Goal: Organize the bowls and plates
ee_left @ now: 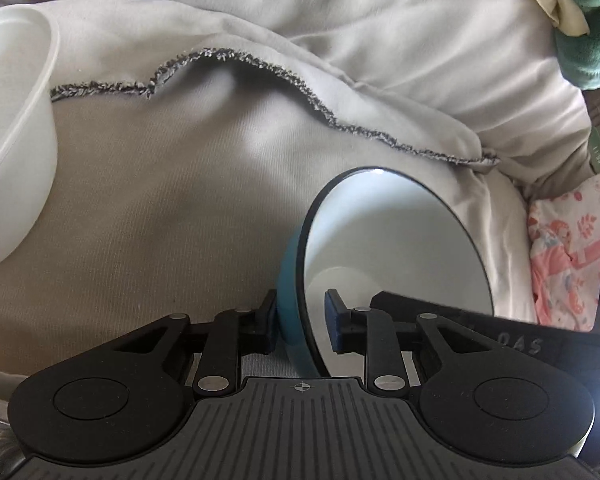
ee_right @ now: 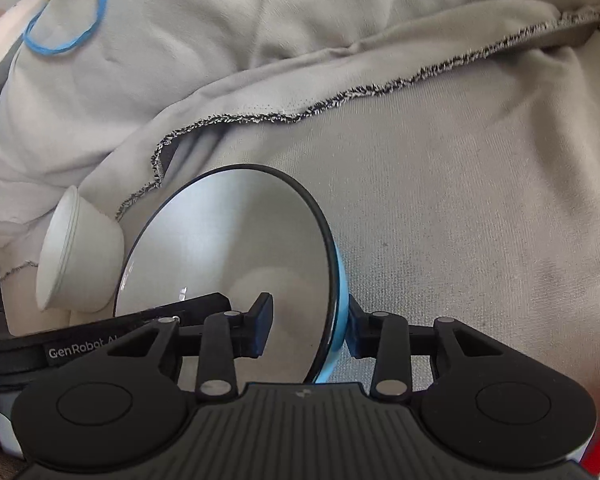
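Left wrist view: left tongs [ee_left: 302, 326] straddle the rim of a blue bowl [ee_left: 396, 248], lower centre-right of frame. One pad sits on the blue outer wall, the other inside against the white interior. Pads appear to press on the wall; bowl is tipped on edge, opening facing right of frame. The right tongs' black finger enters from the lower right edge and reaches into the same bowl.

A white bowl [ee_left: 12, 140] lies at the left edge, tilted, well apart from the blue one. Everything rests on a beige cloth [ee_left: 160, 220] with a frayed dark hem running across mid-frame. Green fabric [ee_left: 584, 24] at upper right; pink floral fabric [ee_left: 568, 248] at right edge.

Right wrist view: right tongs [ee_right: 308, 328] pinch the blue bowl [ee_right: 228, 240] rim at lower centre, one pad inside, one on the blue outside. The bowl's opening faces left of frame. The white bowl [ee_right: 80, 248] lies on its side just beside it, at left. A blue band [ee_right: 70, 16] sits at upper left on the cloth [ee_right: 460, 200].
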Available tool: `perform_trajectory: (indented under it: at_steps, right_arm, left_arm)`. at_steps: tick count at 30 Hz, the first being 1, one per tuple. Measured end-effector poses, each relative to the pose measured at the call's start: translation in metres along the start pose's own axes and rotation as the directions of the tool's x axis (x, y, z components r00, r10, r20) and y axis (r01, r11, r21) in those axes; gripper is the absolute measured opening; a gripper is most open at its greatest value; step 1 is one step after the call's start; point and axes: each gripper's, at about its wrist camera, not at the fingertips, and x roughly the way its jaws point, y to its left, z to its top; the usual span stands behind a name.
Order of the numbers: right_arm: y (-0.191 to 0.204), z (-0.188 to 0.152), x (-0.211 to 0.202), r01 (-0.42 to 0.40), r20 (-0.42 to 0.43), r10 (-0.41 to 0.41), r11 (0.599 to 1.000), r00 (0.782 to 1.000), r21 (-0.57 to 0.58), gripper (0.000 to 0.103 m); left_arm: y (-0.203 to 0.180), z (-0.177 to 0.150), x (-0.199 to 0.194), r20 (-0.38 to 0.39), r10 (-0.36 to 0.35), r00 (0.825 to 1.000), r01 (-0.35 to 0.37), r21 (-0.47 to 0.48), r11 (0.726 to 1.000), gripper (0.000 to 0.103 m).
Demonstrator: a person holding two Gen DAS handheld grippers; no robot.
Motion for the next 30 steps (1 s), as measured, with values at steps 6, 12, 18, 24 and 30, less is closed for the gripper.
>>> perform_trajectory:
  at_steps: [6,12,18,24,30]
  right_arm:
    - [0.006,-0.006,-0.006,-0.010,0.029,0.010,1.000,1.000,-0.016,0.037]
    - [0.034,-0.014,-0.066,-0.053,0.130,0.058,0.998,0.990,-0.043,0.037]
    - [0.054,-0.048,-0.110,0.011,0.113,-0.004,0.998,0.994,-0.066,0.037]
    - [0.058,-0.098,-0.116,0.068,0.059,-0.065,0.996,0.996,-0.057,0.038]
    - [0.046,-0.127,-0.098,0.140,0.051,-0.138,0.989,0.989,-0.040,0.039]
  left_arm:
    - [-0.006,-0.001,-0.013,0.026,0.032,0.999,-0.032,0.015,0.999,0.027]
    - [-0.038,-0.013,-0.083,0.147,0.004,0.989,-0.022,0.121,0.992,0.029]
    - [-0.046,-0.050,-0.119,0.040,-0.100,0.994,0.093,0.141,0.986,0.029]
    - [-0.034,-0.096,-0.106,-0.078,-0.107,0.991,0.116,0.125,0.985,0.029]
    - [-0.035,-0.110,-0.100,-0.085,-0.071,0.994,0.083,0.150,0.985,0.031]
